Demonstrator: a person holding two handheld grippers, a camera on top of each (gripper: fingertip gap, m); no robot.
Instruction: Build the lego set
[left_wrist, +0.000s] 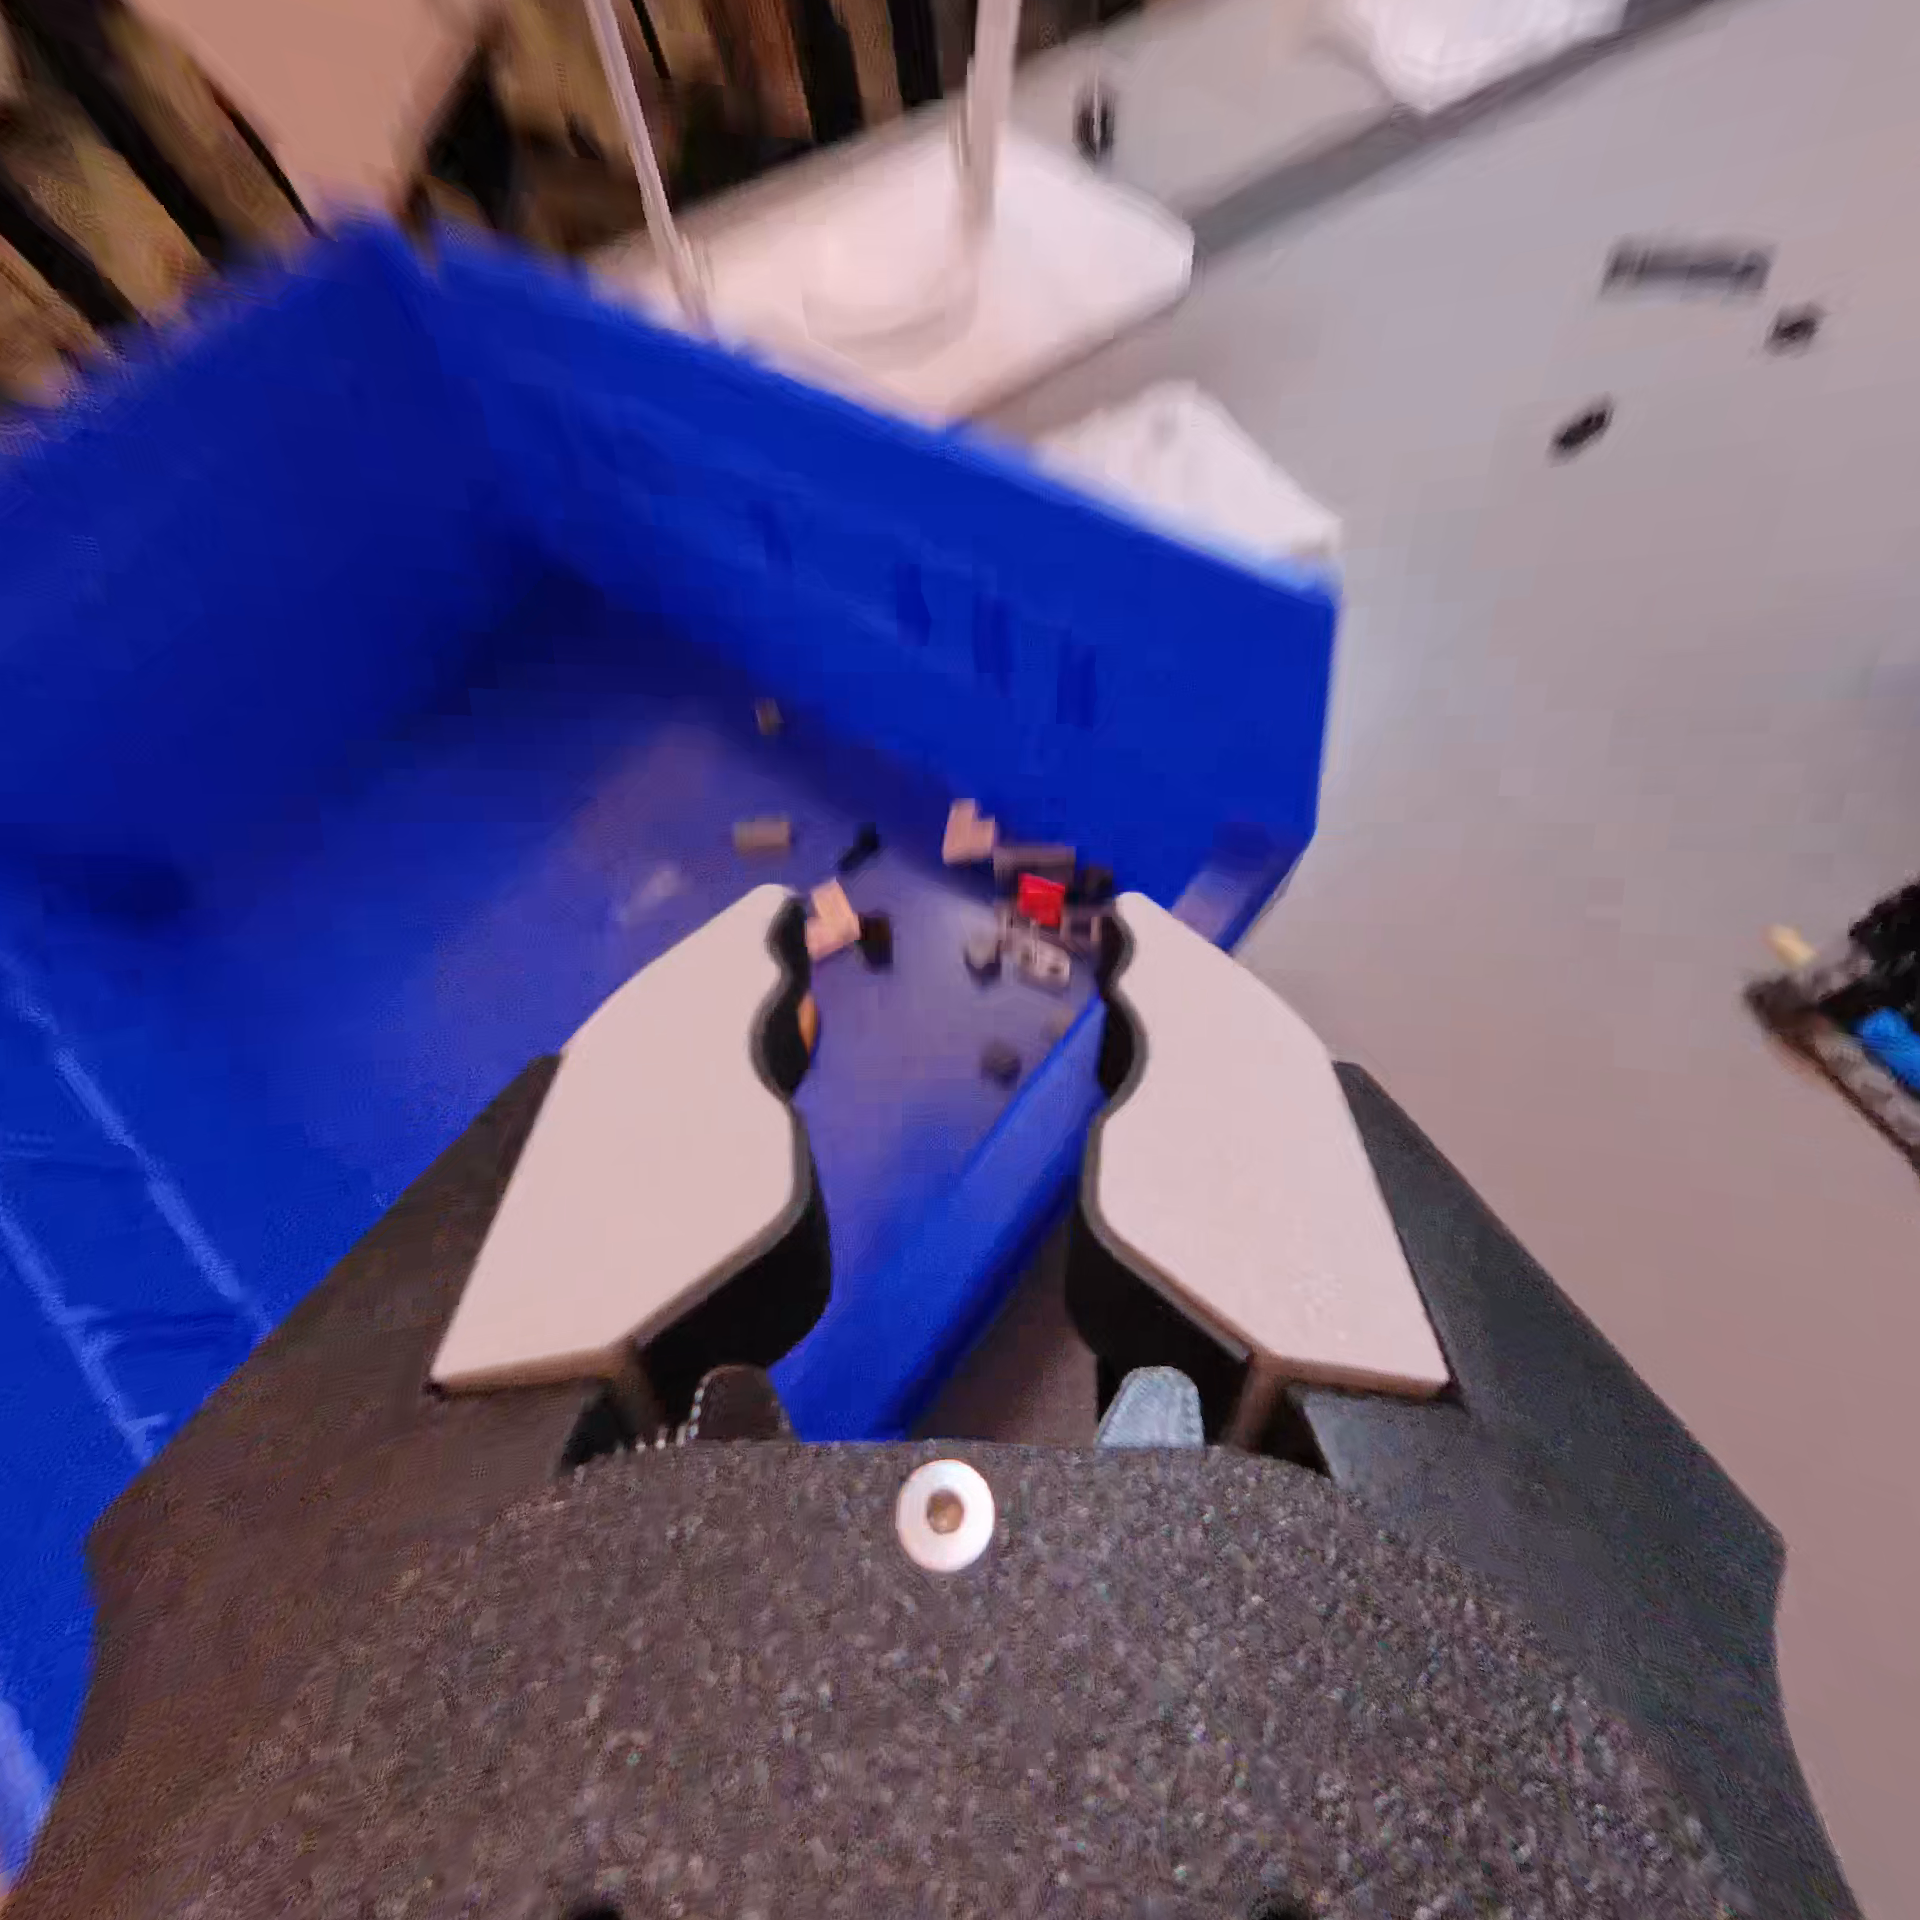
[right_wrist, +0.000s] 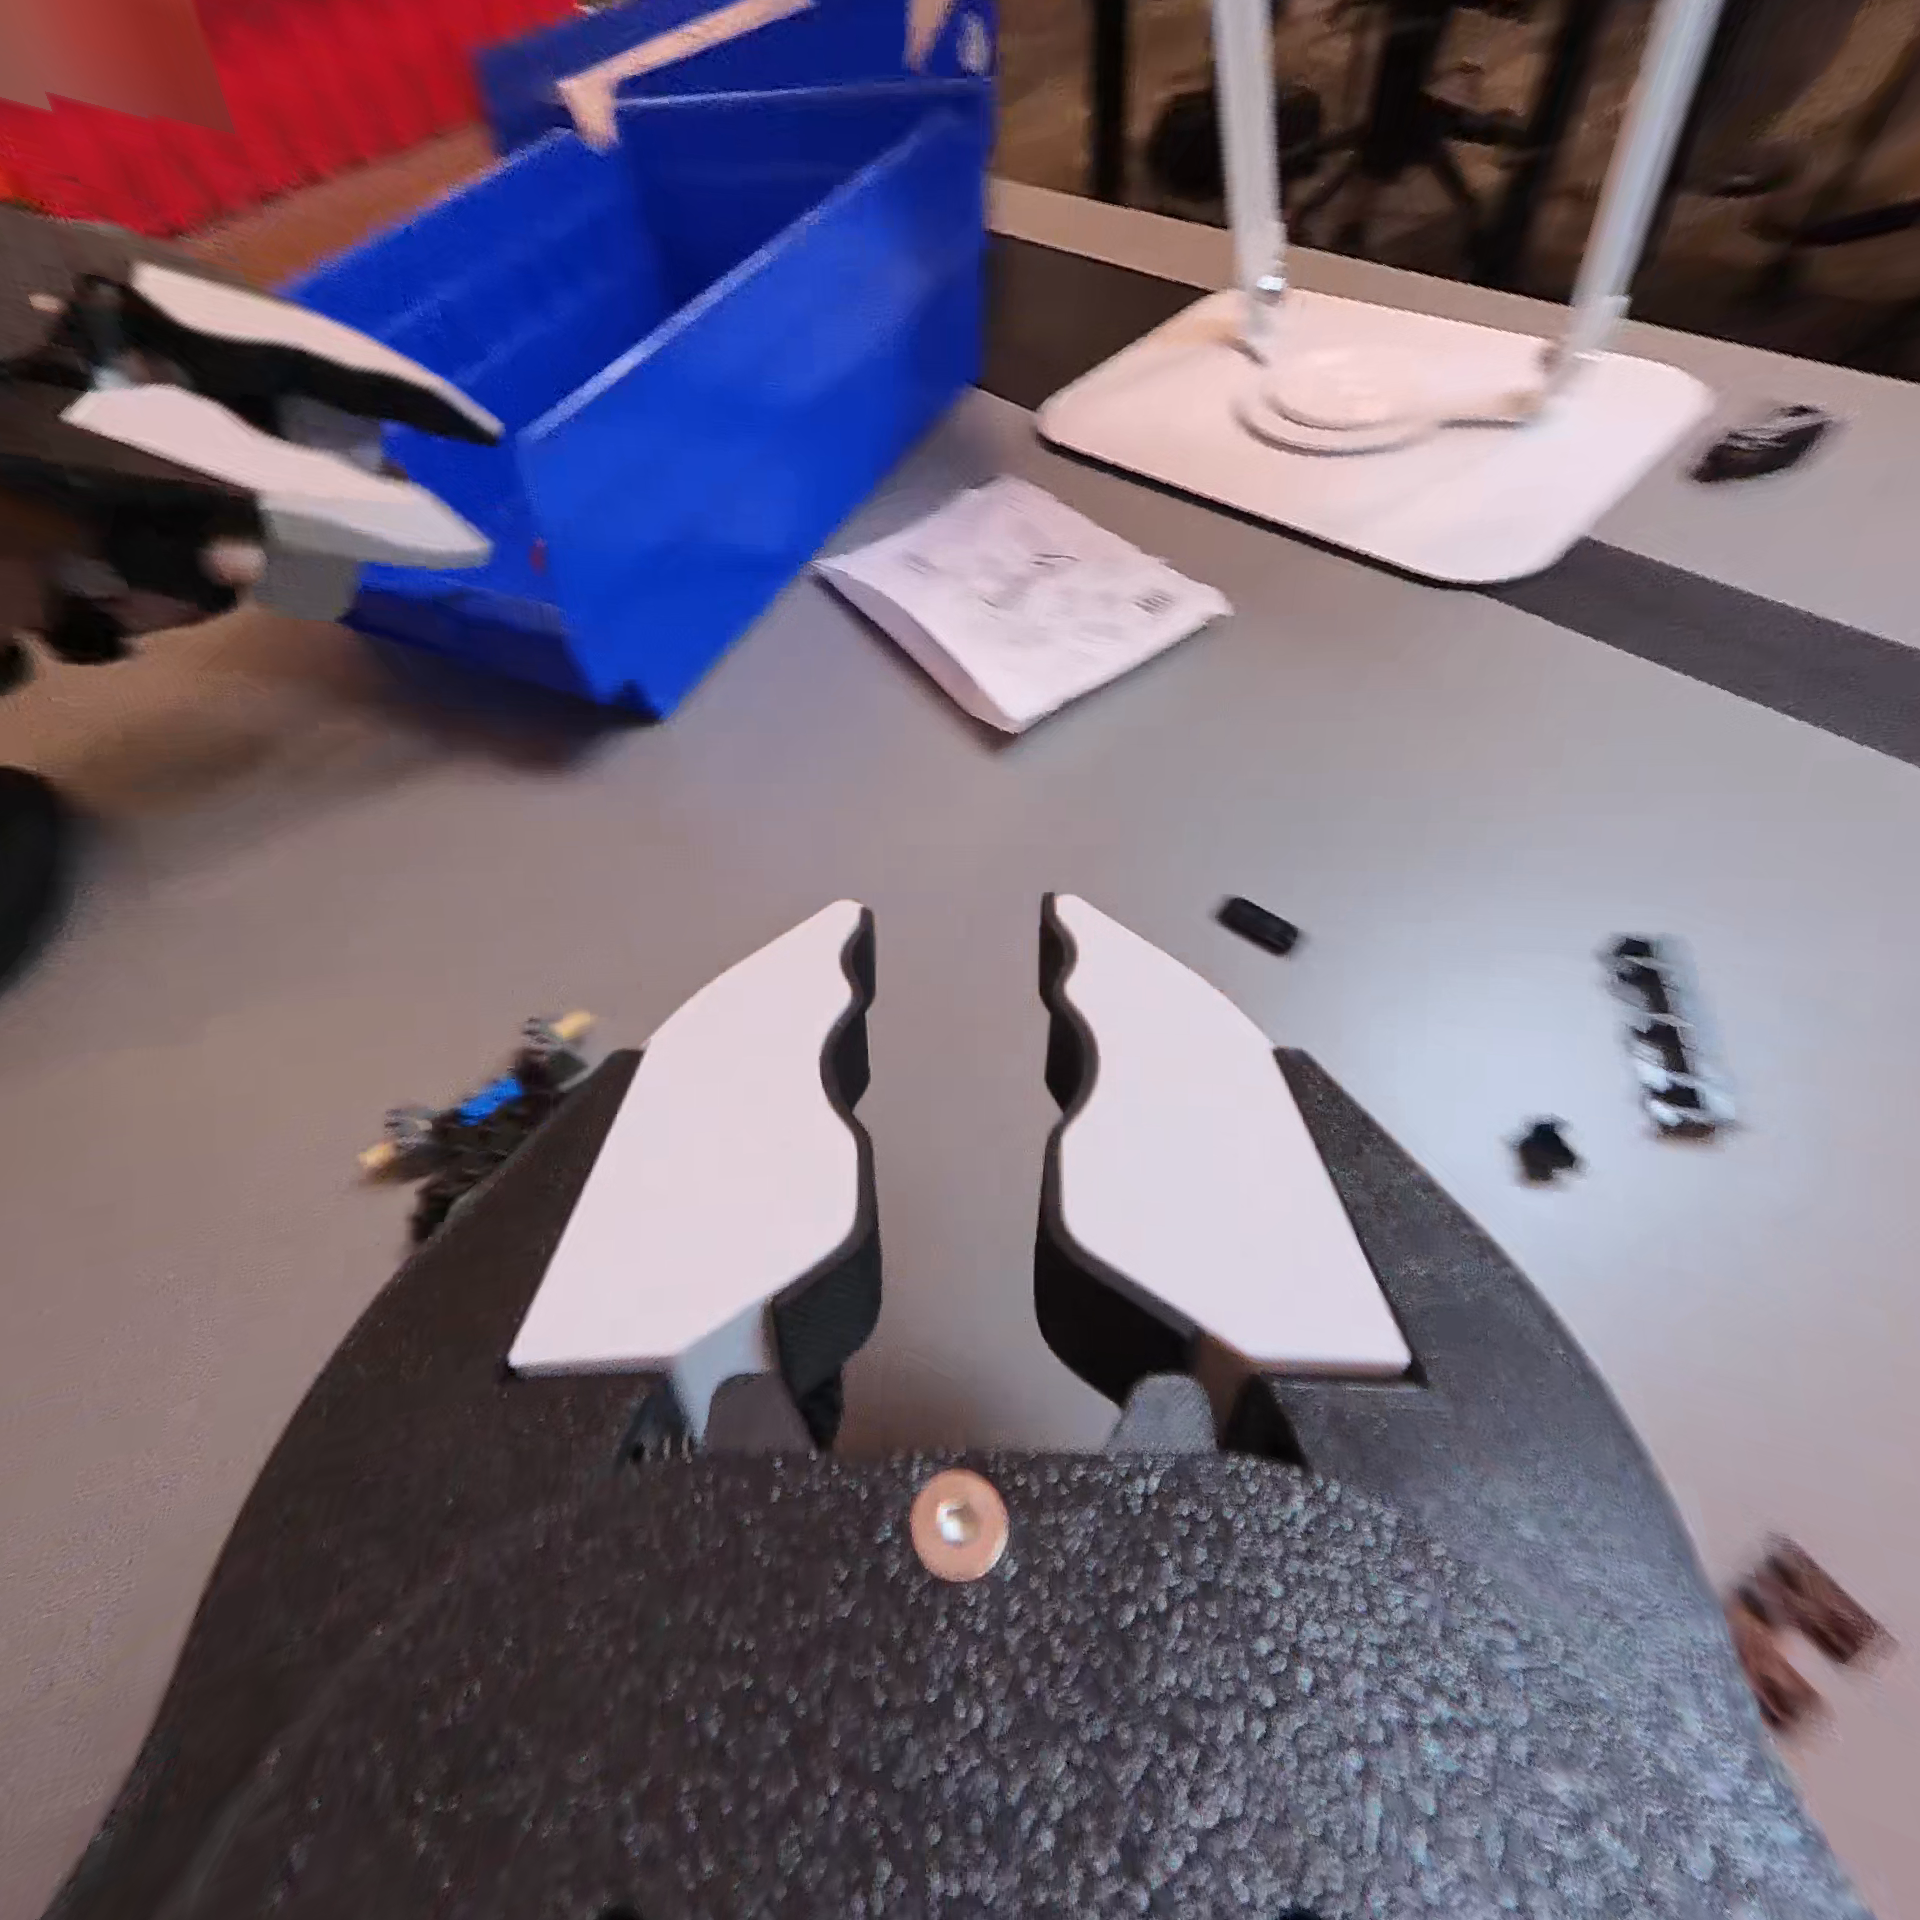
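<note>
Where print blurs, booklet (right_wrist: 1023, 603), blue bin (left_wrist: 416, 582)

Print on the white paper sheet (right_wrist: 1023, 603) is too blurred to read.

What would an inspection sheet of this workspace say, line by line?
Surface: smooth grey table, with a darker strip toward its right side.
Job's things: blue plastic bin, tilted, holding small tan, black and red pieces.
Clutter: white folded paper sheet; white flat stand base; small black parts; black-and-blue small assembly.
Grippers: left claw open astride the bin's low side wall; right claw open, empty, above the bare table.
Cables: nothing seen.
Surroundings: red blurred shape behind the bin; dark frames beyond the table edge.
</note>
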